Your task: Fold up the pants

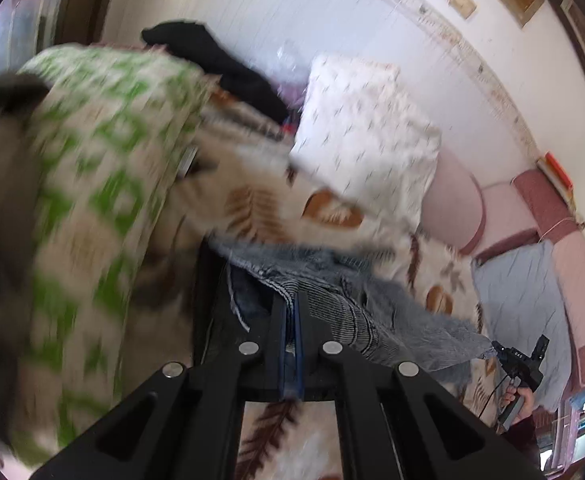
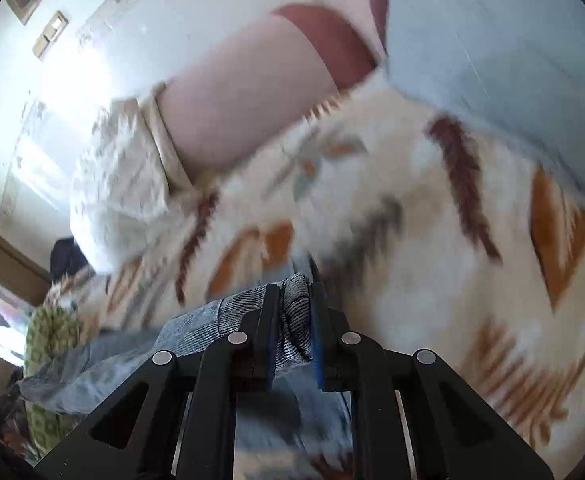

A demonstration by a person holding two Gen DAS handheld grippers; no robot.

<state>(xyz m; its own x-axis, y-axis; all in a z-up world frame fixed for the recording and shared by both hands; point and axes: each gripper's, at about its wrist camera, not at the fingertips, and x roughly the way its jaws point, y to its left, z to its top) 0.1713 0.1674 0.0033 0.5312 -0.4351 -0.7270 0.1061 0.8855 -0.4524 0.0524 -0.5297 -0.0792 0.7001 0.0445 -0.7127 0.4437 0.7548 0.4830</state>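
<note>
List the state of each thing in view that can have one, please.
Left gripper: shut on the jeans.
Right gripper: shut on the jeans.
Jeans: bunched, gripped at two places, not yet folded.
Leaf-print blanket: spread flat under the jeans.
White pillow: lying on the blanket.

The pants (image 1: 356, 308) are faded blue denim with a dark-striped grey waistband. The blanket (image 2: 432, 240) is cream with brown and orange leaves. A green-and-cream patterned cloth (image 1: 92, 168), a white pillow (image 1: 364, 136) and pink cushions (image 1: 456, 196) surround them.
</note>
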